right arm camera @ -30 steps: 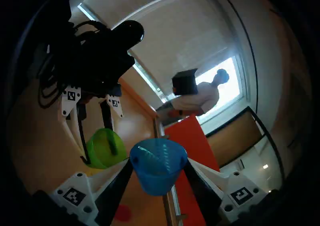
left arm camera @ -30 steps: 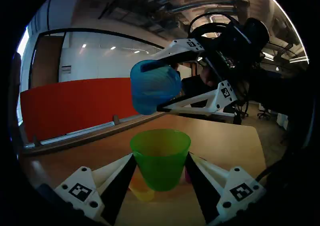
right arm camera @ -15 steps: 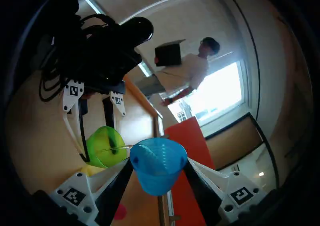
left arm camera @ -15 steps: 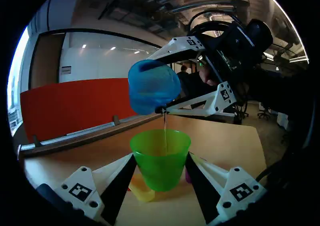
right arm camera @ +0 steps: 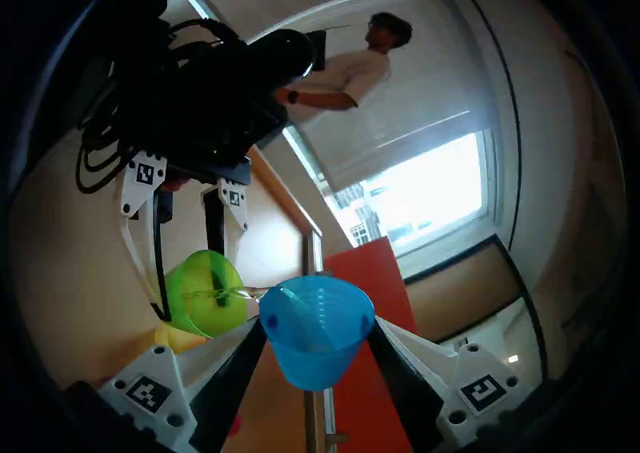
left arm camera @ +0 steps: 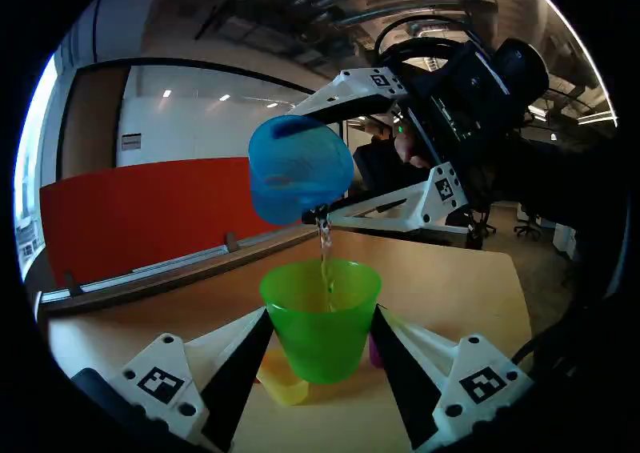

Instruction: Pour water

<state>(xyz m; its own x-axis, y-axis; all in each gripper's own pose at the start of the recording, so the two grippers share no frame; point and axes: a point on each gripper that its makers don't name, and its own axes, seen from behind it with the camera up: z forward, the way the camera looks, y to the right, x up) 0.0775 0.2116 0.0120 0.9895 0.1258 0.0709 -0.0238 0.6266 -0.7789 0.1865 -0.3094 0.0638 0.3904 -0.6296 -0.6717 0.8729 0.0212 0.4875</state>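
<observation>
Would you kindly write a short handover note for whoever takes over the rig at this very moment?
Left gripper: shut on the green cup, held upright.
Right gripper: shut on the blue cup, tipped above the green cup.
Done: the pour is under way; a thin stream falls into the green cup.
Left: finish the pour, right the blue cup, then probably set both down.
</observation>
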